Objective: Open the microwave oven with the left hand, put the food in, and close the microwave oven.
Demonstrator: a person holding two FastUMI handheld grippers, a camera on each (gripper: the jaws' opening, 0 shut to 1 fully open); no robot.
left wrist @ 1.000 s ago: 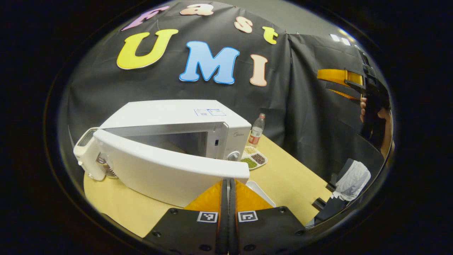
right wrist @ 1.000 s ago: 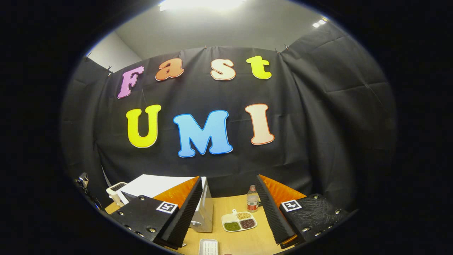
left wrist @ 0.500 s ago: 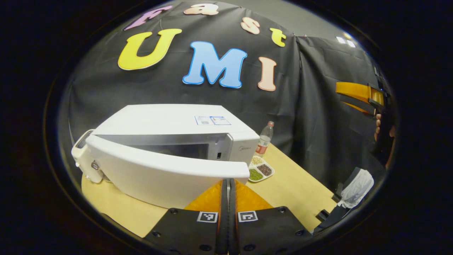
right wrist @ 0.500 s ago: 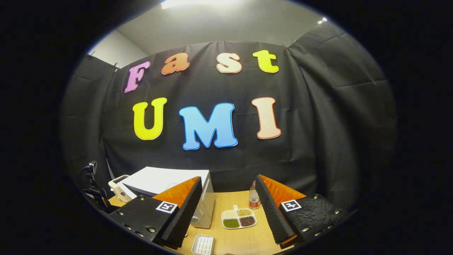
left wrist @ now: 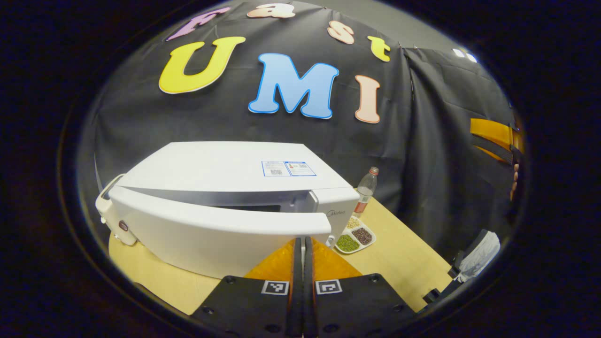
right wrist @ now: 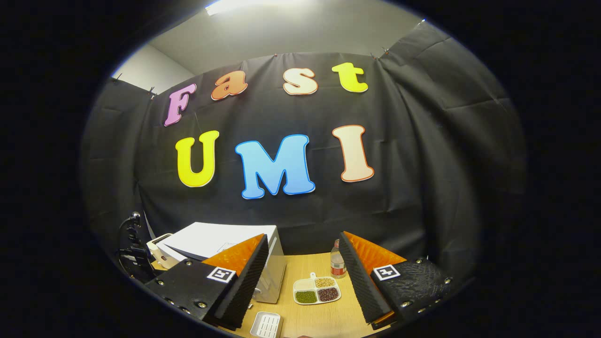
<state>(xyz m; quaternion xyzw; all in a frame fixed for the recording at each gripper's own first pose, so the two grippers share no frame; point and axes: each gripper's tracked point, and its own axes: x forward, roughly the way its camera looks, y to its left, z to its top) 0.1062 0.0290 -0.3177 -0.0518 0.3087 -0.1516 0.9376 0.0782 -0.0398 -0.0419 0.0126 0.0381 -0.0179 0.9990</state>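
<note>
Wooden table [left wrist: 399, 263]. Clear plastic bottle [left wrist: 365, 190] with red label stands upright near the back wall. Divided dish [left wrist: 355, 234] of green, dark and pale grains just in front of it. White ribbed tray [right wrist: 266, 325] near the table's front edge. White cloth [left wrist: 479, 256] off the table's right side.

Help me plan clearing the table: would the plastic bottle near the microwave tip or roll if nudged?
The plastic bottle stands upright, tall and narrow, so a nudge would probably topple it. Its round body would then likely roll along the table. It looks mostly empty, so probably light.
</note>
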